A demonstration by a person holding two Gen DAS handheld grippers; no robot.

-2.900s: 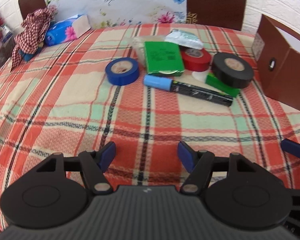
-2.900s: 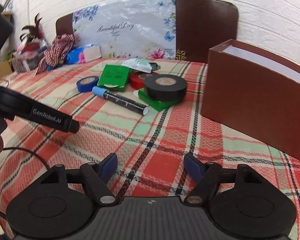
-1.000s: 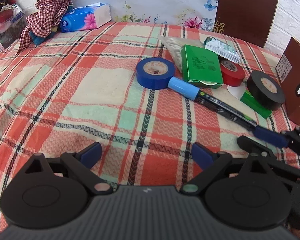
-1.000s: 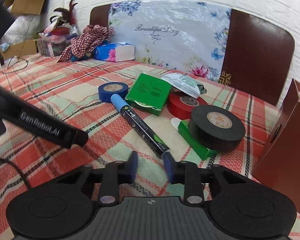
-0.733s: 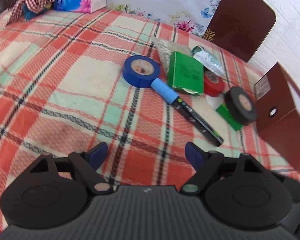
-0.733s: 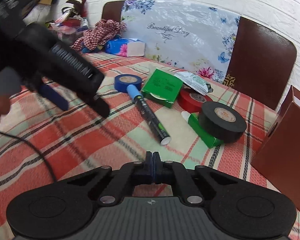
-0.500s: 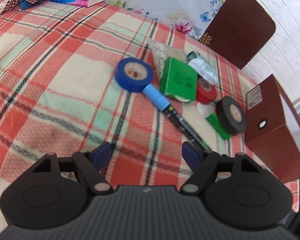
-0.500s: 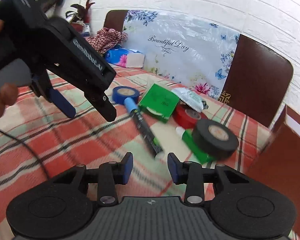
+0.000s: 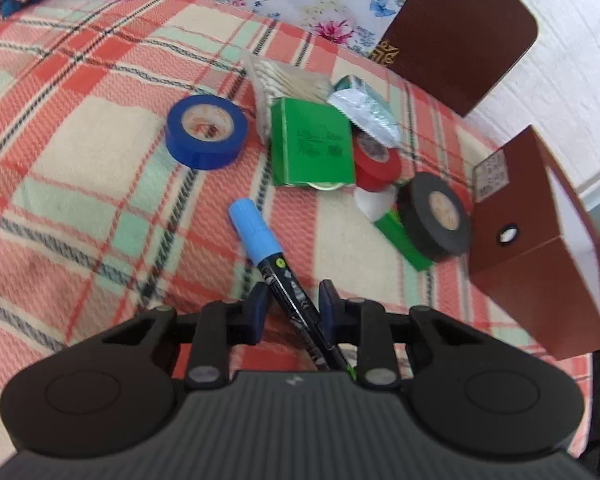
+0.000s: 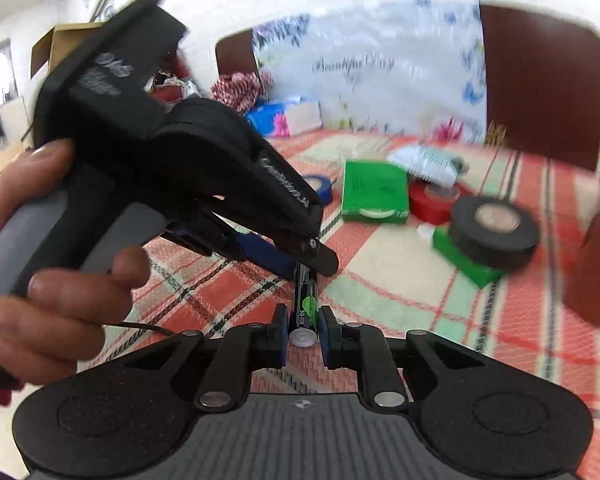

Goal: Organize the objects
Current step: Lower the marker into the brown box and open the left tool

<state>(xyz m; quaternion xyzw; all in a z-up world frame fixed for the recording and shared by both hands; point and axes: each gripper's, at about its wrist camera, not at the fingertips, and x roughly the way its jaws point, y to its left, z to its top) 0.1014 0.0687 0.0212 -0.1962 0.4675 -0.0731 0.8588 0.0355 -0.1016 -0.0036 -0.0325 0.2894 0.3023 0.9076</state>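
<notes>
Both grippers pinch one marker [image 9: 276,268] above the plaid surface [image 9: 80,168]. The left gripper [image 9: 293,312], jaws just closed, clamps the black barrel, the blue cap jutting ahead of it. The right gripper [image 10: 303,334], jaws also just closing, grips the white butt end, with the left one just ahead of it. Beyond lie blue tape [image 9: 206,131], a green box [image 9: 312,142], red tape [image 9: 376,160] and black tape [image 9: 436,216], with a brown box [image 9: 540,248] at right

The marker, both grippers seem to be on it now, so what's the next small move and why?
Probably lift the marker together and carry it toward the brown box. The left gripper has just closed on its barrel, the right gripper on its end, and the box stands open nearby.
</notes>
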